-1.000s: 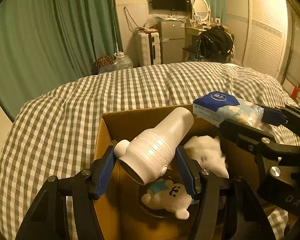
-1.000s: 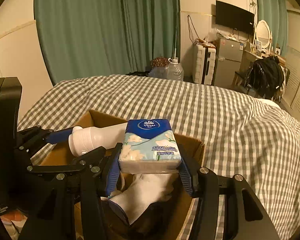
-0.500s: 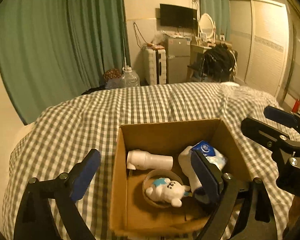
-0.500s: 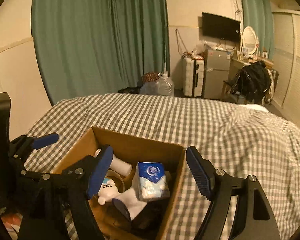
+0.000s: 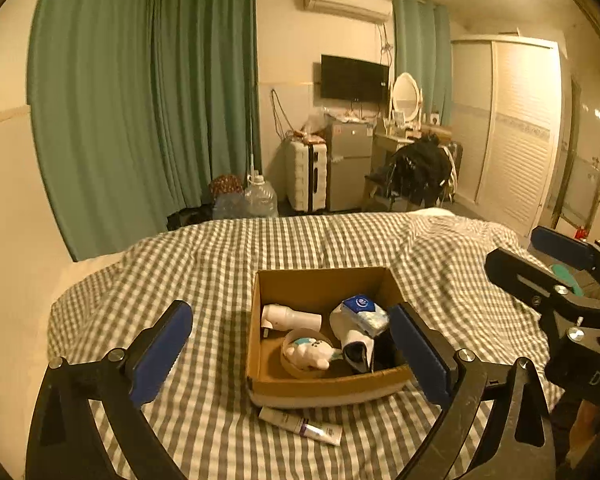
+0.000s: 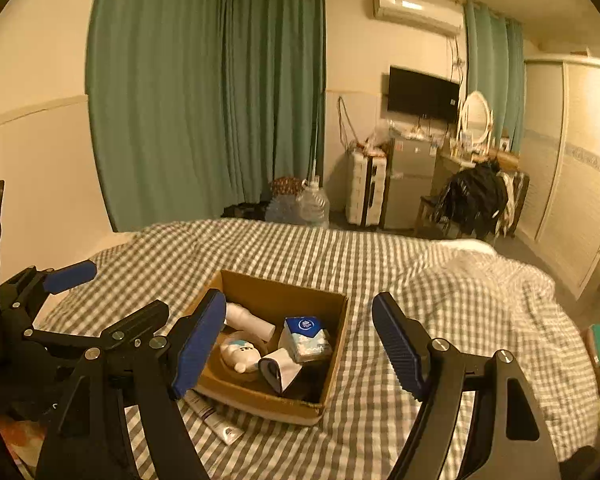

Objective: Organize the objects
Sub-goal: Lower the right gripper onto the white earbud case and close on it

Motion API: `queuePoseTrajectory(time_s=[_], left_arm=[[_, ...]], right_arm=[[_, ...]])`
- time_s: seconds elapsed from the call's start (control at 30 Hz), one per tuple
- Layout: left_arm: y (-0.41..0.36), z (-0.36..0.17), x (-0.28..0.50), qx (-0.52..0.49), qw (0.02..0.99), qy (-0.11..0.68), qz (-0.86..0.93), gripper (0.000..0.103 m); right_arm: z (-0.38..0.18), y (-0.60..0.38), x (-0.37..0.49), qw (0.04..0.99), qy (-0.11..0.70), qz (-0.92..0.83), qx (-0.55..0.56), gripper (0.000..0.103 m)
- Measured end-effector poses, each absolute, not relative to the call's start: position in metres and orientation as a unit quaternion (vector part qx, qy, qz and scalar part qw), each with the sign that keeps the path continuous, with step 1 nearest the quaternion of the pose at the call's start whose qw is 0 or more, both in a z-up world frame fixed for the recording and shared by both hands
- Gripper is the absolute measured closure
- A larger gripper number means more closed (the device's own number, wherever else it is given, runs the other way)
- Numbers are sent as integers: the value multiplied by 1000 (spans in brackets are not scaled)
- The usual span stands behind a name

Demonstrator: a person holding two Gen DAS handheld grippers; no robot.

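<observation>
A cardboard box [image 5: 320,390] [image 6: 332,344] sits on the checked bed cover. Inside lie a white bottle [image 5: 290,317] [image 6: 248,320], a blue tissue pack [image 5: 366,312] [image 6: 306,338], a white plush toy [image 5: 308,354] [image 6: 240,354] in a round bowl and a white-and-dark folded item [image 5: 354,344] [image 6: 280,366]. My left gripper [image 5: 296,356] is open and empty, held back above the box. My right gripper [image 6: 300,348] is open and empty, also above and behind the box. A white tube [image 5: 300,426] [image 6: 216,420] lies on the bed by the box's near side.
The checked bed [image 5: 228,256] spreads around the box. Beyond it stand green curtains [image 5: 140,100], a water jug [image 5: 260,200], a white suitcase [image 5: 306,178], a small fridge [image 5: 348,164] and a chair with dark clothes [image 5: 420,172]. A wardrobe [image 5: 512,140] is at the right.
Both grippers opened, dropping the white bottle and the tissue pack into the box, then pulled up and back away from it.
</observation>
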State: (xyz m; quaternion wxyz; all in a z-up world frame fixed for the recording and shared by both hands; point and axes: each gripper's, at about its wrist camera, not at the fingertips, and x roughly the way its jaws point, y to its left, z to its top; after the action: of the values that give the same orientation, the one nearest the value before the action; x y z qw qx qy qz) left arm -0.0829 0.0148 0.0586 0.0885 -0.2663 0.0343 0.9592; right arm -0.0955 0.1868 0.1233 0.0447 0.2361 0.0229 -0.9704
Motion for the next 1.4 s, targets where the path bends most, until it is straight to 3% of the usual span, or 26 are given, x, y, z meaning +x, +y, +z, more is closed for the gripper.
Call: queuePoseTrajectory(time_s=[0.2, 0.4, 0.8, 0.97, 1.2, 1.4], left_arm=[[-4, 61, -40, -262, 70, 28, 962, 0], [-28, 32, -10, -298, 60, -11, 953, 0], [-38, -62, 6, -351, 26, 5, 936, 0], [-41, -83, 4, -371, 17, 19, 928, 0], [-49, -99, 3, -391, 13, 16, 920, 0], [-49, -102, 1, -395, 13, 20, 918, 0]], right_arm=[[142, 178, -42, 44, 33, -975, 216, 22], [120, 172, -10, 51, 40, -971, 232, 22], [9, 157, -5, 78, 29, -941, 328, 22], [-43, 138, -7, 102, 54, -915, 388, 22], [-74, 110, 3, 131, 101, -892, 420, 23], [-93, 106, -3, 129, 108, -878, 449, 40]])
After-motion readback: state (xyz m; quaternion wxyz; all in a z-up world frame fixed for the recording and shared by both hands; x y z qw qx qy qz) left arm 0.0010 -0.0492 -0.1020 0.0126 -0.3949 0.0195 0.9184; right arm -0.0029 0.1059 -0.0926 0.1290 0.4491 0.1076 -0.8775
